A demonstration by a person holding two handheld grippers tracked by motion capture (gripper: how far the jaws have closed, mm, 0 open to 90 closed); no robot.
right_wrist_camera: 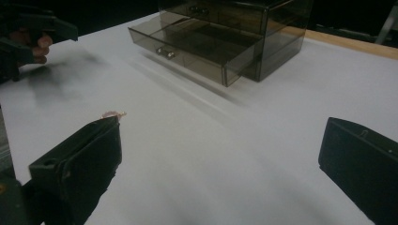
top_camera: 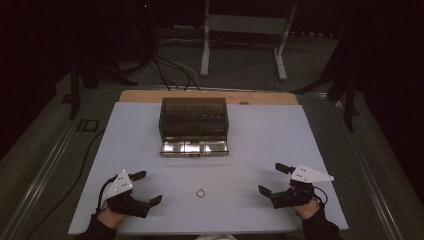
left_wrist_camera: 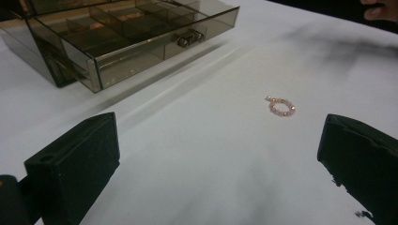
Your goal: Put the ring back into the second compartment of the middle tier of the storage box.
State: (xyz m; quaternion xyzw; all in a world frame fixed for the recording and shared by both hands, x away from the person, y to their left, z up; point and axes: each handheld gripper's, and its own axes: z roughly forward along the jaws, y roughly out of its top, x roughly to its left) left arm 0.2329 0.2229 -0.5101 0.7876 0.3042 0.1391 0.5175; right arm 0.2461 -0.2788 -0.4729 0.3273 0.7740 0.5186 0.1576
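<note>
Both grippers sit at the near edge of the white table [top_camera: 300, 130], one in each hand, and both have their jaws spread wide with nothing between them. Seen from the high view, the left gripper [top_camera: 148, 187] is at the near left corner and the right gripper [top_camera: 272, 178] at the near right, each angled inward toward the middle.

Between them, a little nearer the left one, lies a small beaded ring [top_camera: 200, 192], flat on the bare tabletop and touched by neither gripper. The left gripper view has it ahead and to the right of centre [left_wrist_camera: 281, 106], pinkish beads with a tiny clasp, well clear of both jaws. From the right gripper view just a sliver of it peeks over the tip of one jaw [right_wrist_camera: 114, 114].

Farther back, at mid-table, stands a smoky clear drawer box [top_camera: 193, 115]. Its bottom drawer [top_camera: 194, 147] is pulled out toward the person, and the left gripper view shows dividers splitting it into compartments.

My read: the job looks to be stowing the ring in the box. With the drawer open, that much is ready. Picking up the ring, carrying it over, dropping it into a compartment and closing the drawer are all still to do.
</note>
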